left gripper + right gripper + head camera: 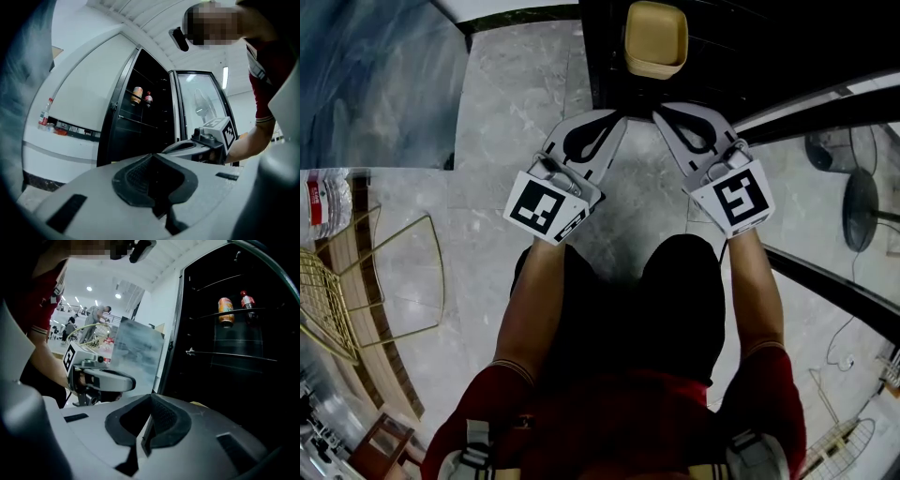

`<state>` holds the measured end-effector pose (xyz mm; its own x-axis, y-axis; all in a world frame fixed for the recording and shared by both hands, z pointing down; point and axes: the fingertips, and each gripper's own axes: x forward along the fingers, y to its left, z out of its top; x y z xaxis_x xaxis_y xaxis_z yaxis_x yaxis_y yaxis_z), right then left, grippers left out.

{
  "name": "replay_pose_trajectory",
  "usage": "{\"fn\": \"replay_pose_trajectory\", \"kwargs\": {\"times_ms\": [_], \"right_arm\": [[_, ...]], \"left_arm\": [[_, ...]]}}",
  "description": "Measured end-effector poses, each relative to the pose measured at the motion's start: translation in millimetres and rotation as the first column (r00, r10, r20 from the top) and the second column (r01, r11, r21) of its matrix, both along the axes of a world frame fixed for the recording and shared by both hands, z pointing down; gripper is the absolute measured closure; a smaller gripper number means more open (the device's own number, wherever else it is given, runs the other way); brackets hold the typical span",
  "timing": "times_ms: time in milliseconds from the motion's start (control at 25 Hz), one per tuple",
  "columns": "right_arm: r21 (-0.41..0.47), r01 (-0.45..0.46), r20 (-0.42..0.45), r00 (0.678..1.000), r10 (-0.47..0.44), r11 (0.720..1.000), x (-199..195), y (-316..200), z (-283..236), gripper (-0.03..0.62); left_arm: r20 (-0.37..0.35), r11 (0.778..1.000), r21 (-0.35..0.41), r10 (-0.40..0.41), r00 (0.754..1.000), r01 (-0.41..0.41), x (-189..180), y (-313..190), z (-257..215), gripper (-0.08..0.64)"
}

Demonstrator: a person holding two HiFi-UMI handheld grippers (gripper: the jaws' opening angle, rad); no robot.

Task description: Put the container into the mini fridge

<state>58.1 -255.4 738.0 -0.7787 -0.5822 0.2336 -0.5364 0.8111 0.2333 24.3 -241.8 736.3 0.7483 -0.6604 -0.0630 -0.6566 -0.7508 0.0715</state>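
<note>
1. Nearest, the left gripper [619, 116] and right gripper [662, 112] are held level, jaws of both pressed together, nothing gripped.
2. Just beyond their tips, the container [655, 37] is seen resting inside the mini fridge [759, 47], close to its front edge.
3. Further out, the door [200, 101] is seen open. The container could be knocked out by a stray tip or clipped when the door is swung shut.

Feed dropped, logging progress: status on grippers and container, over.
Left gripper shut, empty. Right gripper shut, empty. Container sits inside the open mini fridge, apart from both. Nothing blocking.
</note>
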Motion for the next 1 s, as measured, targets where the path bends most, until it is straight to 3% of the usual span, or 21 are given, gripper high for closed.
{"fn": "replay_pose_trajectory", "kwargs": {"times_ms": [280, 1000], "right_arm": [[-0.024, -0.003, 0.143, 0.99, 0.006, 1.0, -7, 18, -45, 0.592], [-0.103, -0.027, 0.202, 0.978, 0.048, 0.994, -16, 63, -228, 0.592]], "left_arm": [[0.035, 0.999, 0.025, -0.033, 0.999, 0.032, -10, 11, -40, 0.554], [0.058, 0.999, -0.015, -0.033, 0.998, 0.034, -22, 48, -230, 0.554]]}}
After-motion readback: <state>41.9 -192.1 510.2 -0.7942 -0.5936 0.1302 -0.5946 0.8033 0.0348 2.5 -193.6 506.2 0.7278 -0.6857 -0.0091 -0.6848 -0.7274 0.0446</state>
